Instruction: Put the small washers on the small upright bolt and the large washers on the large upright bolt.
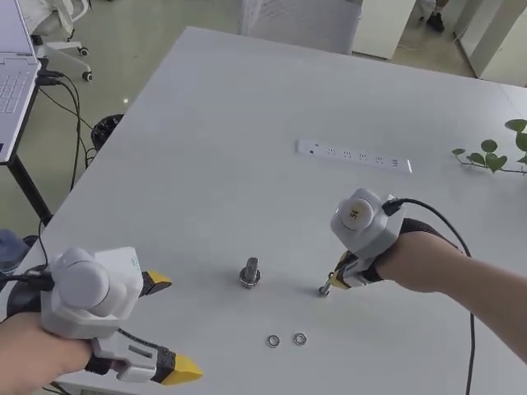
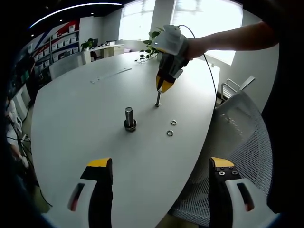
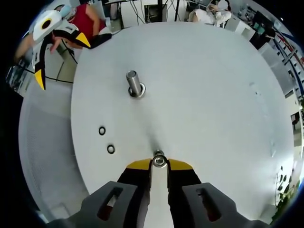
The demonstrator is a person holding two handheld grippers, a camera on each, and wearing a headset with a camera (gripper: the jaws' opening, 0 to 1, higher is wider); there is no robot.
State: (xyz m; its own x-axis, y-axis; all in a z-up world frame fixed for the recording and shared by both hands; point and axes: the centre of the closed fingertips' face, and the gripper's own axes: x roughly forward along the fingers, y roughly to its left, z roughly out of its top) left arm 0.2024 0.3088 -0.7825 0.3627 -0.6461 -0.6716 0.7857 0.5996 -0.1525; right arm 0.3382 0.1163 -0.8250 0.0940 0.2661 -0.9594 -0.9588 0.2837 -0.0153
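The small upright bolt [image 1: 324, 290] [image 2: 157, 100] stands on the white table [image 1: 206, 148], right of the large upright bolt [image 1: 250, 271] [image 2: 129, 118] [image 3: 134, 81], which has a wider ring at its base. My right gripper [image 1: 338, 280] [image 2: 161, 87] [image 3: 159, 165] is at the small bolt's top, its jaws nearly together on what looks like a small washer [image 3: 159, 161]. Two small washers [image 1: 272, 341] [image 1: 300, 338] [image 2: 169, 133] [image 3: 102, 130] lie flat in front of the bolts. My left gripper [image 1: 170, 327] [image 2: 160, 166] [image 3: 61, 59] is open and holds nothing, near the table's front left edge.
A white power strip [image 1: 354, 155] lies beyond the bolts, and a leafy sprig [image 1: 492, 156] is at the right edge. A laptop [image 1: 12, 74] sits on a side desk to the left. A mesh chair [image 2: 237, 137] stands by the table's near edge.
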